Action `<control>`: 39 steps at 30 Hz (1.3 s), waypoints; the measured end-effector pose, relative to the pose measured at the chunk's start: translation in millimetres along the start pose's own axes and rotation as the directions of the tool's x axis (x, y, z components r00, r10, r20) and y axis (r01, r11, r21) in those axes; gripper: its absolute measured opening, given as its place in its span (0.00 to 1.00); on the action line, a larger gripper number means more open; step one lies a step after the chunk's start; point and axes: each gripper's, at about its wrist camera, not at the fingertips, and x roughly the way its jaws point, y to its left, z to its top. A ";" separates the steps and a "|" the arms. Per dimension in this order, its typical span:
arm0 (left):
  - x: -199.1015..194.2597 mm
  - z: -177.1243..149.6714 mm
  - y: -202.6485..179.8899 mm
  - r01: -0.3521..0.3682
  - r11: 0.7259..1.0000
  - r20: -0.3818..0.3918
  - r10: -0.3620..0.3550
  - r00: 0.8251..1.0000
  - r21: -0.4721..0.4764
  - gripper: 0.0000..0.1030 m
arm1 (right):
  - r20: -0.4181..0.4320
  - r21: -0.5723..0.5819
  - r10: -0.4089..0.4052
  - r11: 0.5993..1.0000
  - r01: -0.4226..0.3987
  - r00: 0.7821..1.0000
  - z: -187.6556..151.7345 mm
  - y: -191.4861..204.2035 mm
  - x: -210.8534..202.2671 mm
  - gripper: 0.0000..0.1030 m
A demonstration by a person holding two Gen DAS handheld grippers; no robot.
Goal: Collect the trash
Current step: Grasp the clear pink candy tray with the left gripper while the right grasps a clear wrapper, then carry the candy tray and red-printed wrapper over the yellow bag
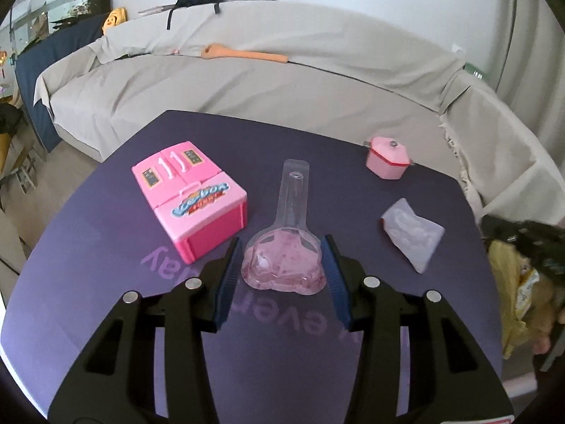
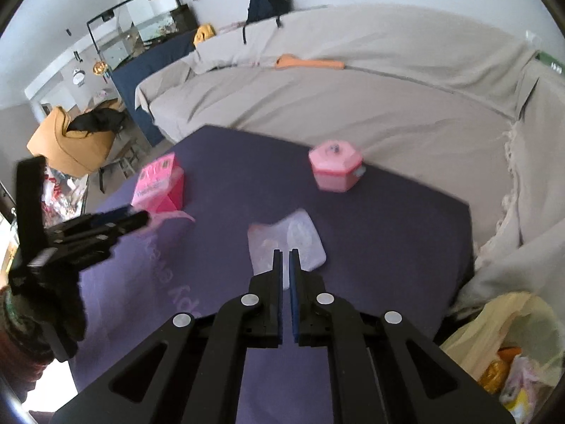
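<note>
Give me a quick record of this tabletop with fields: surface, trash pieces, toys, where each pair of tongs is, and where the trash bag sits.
surface: purple table
trash: clear plastic blister shell; crumpled clear wrapper
toys: pink toy fridge, lying flat; pink toy pot, lid on
left tongs: straddling the shell's wide end, contact unclear
right tongs: nearly shut, nothing between the pads, above the wrapper's near edge
trash bag: yellow plastic bag, off the table's right side
</note>
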 end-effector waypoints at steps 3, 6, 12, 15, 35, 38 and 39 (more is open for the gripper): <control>-7.7 -13.1 1.3 0.008 0.999 0.000 -0.008 1.000 -0.031 0.42 | -0.034 0.017 -0.004 1.000 0.005 0.999 -13.0 -3.1 20.9 0.54; -6.6 -24.5 4.9 0.006 0.999 -0.010 -0.006 1.000 -0.048 0.42 | -0.080 0.032 -0.002 0.999 0.005 0.997 -20.4 -1.3 42.4 0.54; 3.9 -30.3 14.3 -0.002 0.997 -0.043 -0.002 0.999 -0.077 0.42 | -0.112 -0.043 -0.075 0.997 0.070 0.991 -13.1 14.4 72.2 0.55; 6.1 -27.6 16.7 -0.001 0.997 -0.045 -0.002 0.999 -0.082 0.42 | -0.115 -0.077 -0.108 0.992 0.099 0.987 -4.1 21.5 84.1 0.60; -6.8 -32.2 34.2 0.058 0.989 -0.031 -0.063 0.998 -0.139 0.42 | -0.132 -0.115 -0.172 0.981 0.158 0.976 11.4 42.8 92.5 0.21; -12.3 -29.3 28.7 0.061 0.989 -0.024 -0.065 0.998 -0.131 0.42 | -0.135 -0.119 -0.165 0.982 0.149 0.977 6.1 40.1 84.4 0.16; -14.7 -28.2 27.2 0.062 0.990 -0.020 -0.065 0.998 -0.130 0.42 | -0.134 -0.121 -0.164 0.981 0.148 0.977 4.8 40.1 81.5 0.16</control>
